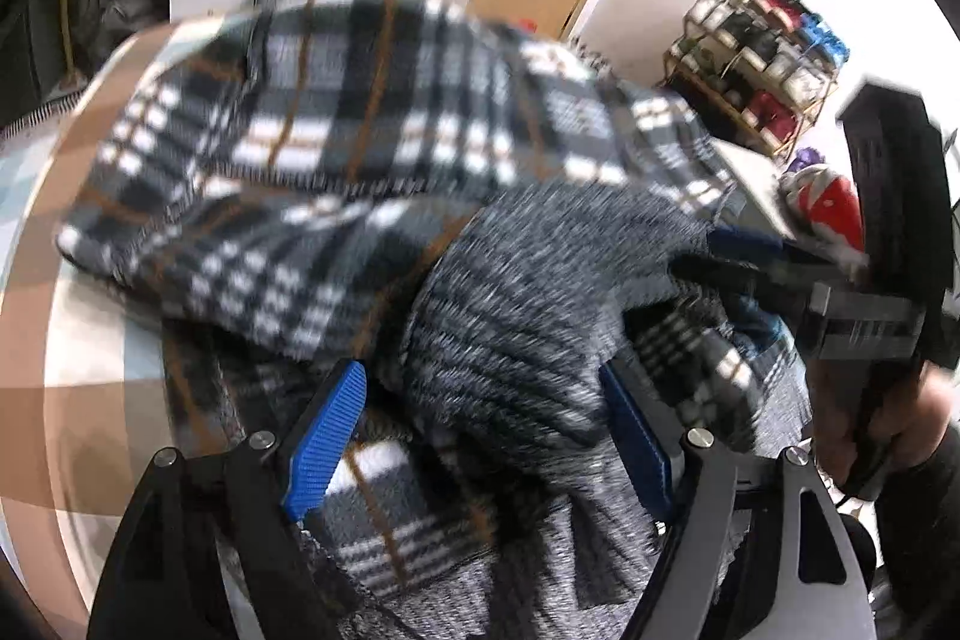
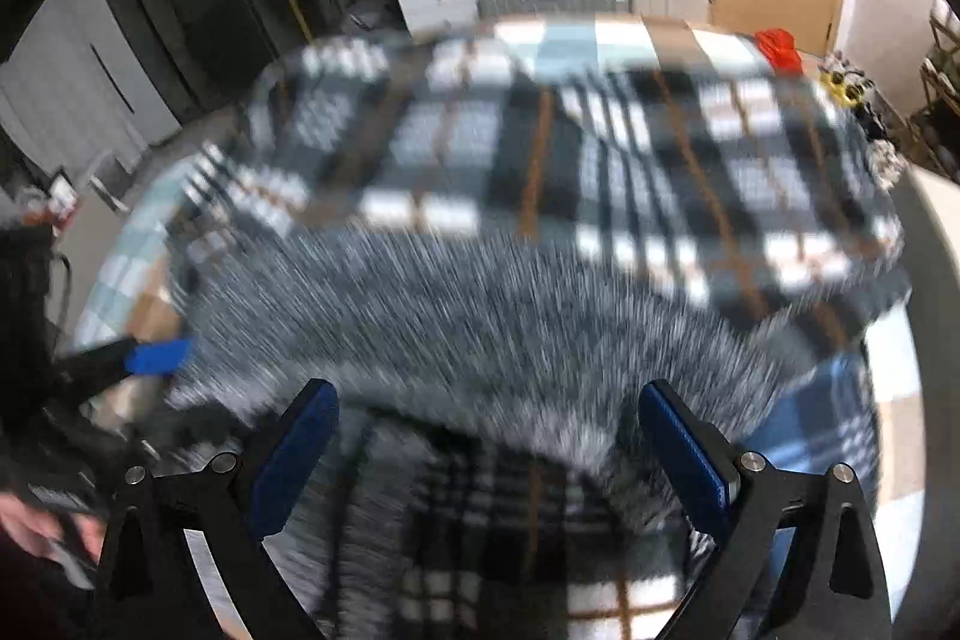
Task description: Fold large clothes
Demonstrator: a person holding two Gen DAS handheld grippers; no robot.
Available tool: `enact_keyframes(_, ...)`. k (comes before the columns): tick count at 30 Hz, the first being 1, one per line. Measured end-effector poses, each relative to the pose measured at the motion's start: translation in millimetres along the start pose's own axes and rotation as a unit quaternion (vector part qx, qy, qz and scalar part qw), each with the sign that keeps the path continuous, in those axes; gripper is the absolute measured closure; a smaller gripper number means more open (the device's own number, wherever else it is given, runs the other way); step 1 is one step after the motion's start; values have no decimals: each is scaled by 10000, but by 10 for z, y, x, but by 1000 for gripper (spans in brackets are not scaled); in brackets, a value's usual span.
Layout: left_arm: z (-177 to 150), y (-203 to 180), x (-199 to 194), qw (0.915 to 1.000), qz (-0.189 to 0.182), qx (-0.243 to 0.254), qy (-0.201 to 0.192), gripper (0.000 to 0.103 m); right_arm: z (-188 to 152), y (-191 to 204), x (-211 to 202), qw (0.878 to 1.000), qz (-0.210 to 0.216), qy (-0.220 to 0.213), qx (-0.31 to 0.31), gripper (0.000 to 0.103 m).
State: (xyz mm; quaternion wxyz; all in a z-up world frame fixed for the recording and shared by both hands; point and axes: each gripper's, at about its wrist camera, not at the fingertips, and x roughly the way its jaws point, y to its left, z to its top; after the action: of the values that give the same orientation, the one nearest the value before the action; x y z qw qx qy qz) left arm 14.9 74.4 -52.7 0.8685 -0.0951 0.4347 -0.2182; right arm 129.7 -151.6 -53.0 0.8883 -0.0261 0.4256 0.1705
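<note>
Lying across the checked table [image 2: 624,34], the plaid garment [image 1: 336,112] shows its grey fleecy lining [image 2: 456,304] turned up along the near edge. Left tongs [image 1: 480,430] stand spread wide with a fold of that lining bulging between the blue pads [image 1: 327,436]; whether they press it I cannot tell. Right tongs [image 2: 486,460] are released above the lining, gripping nothing. Both views are blurred.

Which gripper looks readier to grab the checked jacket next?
Probably the left gripper: the plaid jacket has its grey lining bunched right between the open blue pads. The right gripper is open too, with cloth lying flatter beneath.
</note>
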Motion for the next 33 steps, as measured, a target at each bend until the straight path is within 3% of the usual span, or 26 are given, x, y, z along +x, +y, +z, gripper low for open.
enact_keyframes(3, 73, 68, -71, 9990, -325, -266, -180, 27, 457, 144, -200, 9986, 146, -511, -68, 1)
enact_keyframes(5, 130, 145, -128, 9977, -340, -446, -394, 27, 791, 279, -159, 9981, 296, -543, -51, 1)
enact_keyframes(9, 188, 273, -292, 9943, 69, -659, -840, 27, 1506, 439, 309, 9994, 226, 86, 249, 1)
enact_keyframes(12, 267, 373, -446, 9896, 260, -788, -1179, 27, 1761, 505, 863, 9957, 294, 681, 563, 1)
enact_keyframes(15, 341, 526, -676, 9813, 502, -920, -1613, 27, 1527, 604, 1409, 9882, -32, 1501, 301, 0)
enact_keyframes(16, 365, 580, -719, 9787, 563, -980, -1713, 27, 1366, 712, 1590, 9845, -424, 1695, -150, 0)
enact_keyframes(18, 415, 672, -749, 9747, 585, -1119, -1843, 27, 1102, 918, 1664, 9761, -1090, 1436, -1209, 0)
enact_keyframes(21, 488, 807, -751, 9722, 745, -1178, -1879, 27, 965, 1011, 1587, 9740, -1305, 1070, -1514, 0)
enact_keyframes(25, 590, 890, -603, 9716, 1019, -1112, -1823, 27, 952, 896, 1396, 9790, -833, 985, -1578, 1)
enact_keyframes(28, 656, 1032, -469, 9751, 1164, -1064, -1559, 27, 983, 724, 1117, 9906, -287, 737, -1113, 1)
enact_keyframes(30, 650, 1141, -384, 9775, 988, -1212, -1416, 27, 945, 615, 860, 9958, 193, 525, -725, 1)
enact_keyframes(33, 644, 1321, -187, 9795, 327, -1701, -1026, 27, 771, 607, 533, 9966, 713, 242, -325, 1)
